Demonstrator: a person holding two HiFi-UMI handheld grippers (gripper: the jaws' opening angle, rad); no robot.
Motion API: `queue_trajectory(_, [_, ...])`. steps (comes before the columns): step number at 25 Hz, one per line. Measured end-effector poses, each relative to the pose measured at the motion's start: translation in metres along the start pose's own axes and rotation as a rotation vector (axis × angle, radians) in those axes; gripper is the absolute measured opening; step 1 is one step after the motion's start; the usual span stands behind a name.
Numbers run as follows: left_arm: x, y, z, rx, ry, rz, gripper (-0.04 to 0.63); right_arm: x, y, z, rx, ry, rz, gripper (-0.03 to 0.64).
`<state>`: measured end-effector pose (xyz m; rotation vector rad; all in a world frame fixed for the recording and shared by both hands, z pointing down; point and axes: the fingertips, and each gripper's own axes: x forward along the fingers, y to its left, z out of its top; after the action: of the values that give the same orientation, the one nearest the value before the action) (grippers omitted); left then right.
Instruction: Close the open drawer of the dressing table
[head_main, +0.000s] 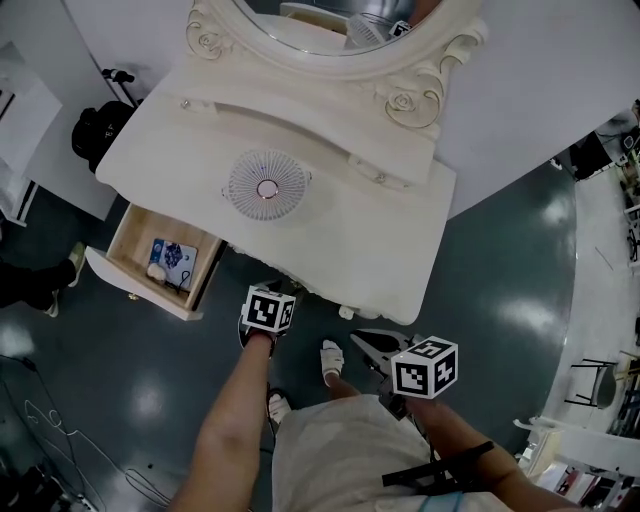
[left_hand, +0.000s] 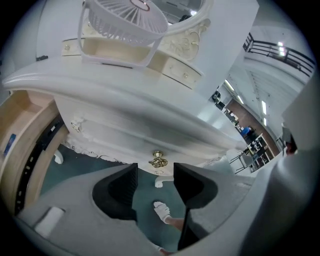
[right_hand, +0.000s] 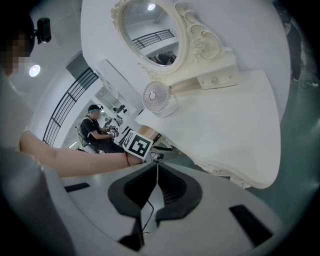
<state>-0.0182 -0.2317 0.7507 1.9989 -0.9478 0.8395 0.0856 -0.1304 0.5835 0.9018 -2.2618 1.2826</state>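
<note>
The white dressing table (head_main: 330, 230) stands ahead of me. Its left drawer (head_main: 140, 290) is pulled out, with a blue packet (head_main: 173, 262) and a black cable inside. The same drawer's wooden side (left_hand: 22, 135) shows at the left of the left gripper view. My left gripper (head_main: 268, 300) is at the table's front edge, to the right of that drawer. Its jaws (left_hand: 155, 172) stand open and empty, just short of a brass knob (left_hand: 158, 161) on the table's front. My right gripper (head_main: 365, 340) hangs lower right with its fingertips (right_hand: 156, 167) shut together on nothing.
A small round fan (head_main: 267, 187) and an oval mirror (head_main: 330, 35) stand on the table top. A black bag (head_main: 100, 130) lies left of the table, cables (head_main: 60, 440) run over the dark floor, and my slippered foot (head_main: 332, 357) is below the table. A seated person (right_hand: 95, 127) is far off.
</note>
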Motion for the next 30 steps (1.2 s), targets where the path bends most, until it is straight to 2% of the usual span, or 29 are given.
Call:
queue_trajectory(14, [-0.070, -0.041, 0.009, -0.001, -0.155, -0.061, 0.198, 0.005, 0.035, 0.006, -0.032, -0.036, 0.049, 0.018])
queue_trajectory(21, [-0.124, -0.066, 0.010, -0.030, -0.252, -0.109, 0.114, 0.002, 0.054, 0.007, -0.038, -0.064, 0.068, 0.017])
queue_trajectory(25, [-0.148, -0.077, 0.011, -0.016, -0.292, -0.102, 0.054, 0.000, 0.066, 0.008, -0.052, -0.078, 0.076, 0.017])
queue_trajectory(30, [-0.173, -0.092, 0.014, -0.015, -0.337, -0.114, 0.024, -0.002, 0.077, 0.008, -0.062, -0.094, 0.078, 0.017])
